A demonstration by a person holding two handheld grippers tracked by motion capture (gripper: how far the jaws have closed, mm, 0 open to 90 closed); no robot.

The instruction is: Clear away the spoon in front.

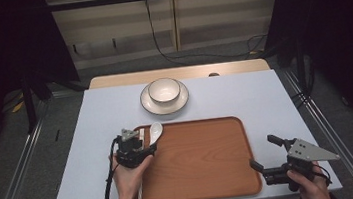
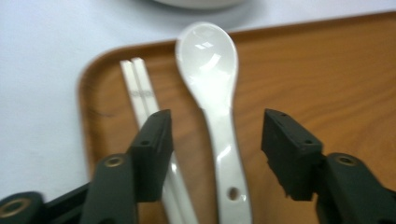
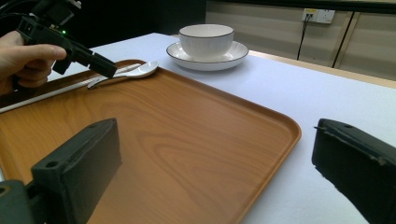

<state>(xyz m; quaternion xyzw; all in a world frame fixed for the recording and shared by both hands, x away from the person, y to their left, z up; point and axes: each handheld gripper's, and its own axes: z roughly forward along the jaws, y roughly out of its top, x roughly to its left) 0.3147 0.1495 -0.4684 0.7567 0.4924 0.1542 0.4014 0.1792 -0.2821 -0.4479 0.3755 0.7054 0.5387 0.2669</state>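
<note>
Left gripper view looks along the left gripper [image 2: 217, 144], whose two black jaws stand apart with clear gaps on either side of the handle of a glossy white ceramic soup spoon [image 2: 212, 93]; the pads do not press on it. No earlier picture is at hand, so only this stance can be told. The spoon lies flat on a rounded rectangular wooden tray [image 2: 327, 79] with its bowl toward twelve o'clock and its handle, pierced by a small hole, running down to six o'clock between the jaws. Just beside the spoon, at nine o'clock of it, a pair of pale white chopsticks [image 2: 140, 91] lies side by side, passing under the left jaw.

High view places the left gripper [image 1: 142, 146] at the tray's ten o'clock corner, held in the person's left hand [image 1: 128, 178], with the spoon [image 1: 155, 131] poking out toward one o'clock of it. The tray [image 1: 202, 162] sits on a pale blue-white tabletop [image 1: 244, 96]. At twelve o'clock of the tray, well apart from it, a white bowl with a dark rim [image 1: 164, 90] stands on a matching white saucer [image 1: 165, 106].

At the tray's four o'clock corner the right gripper [image 1: 266, 152] rests in the person's right hand [image 1: 310, 185], its jaws spread wide and holding nothing.
</note>
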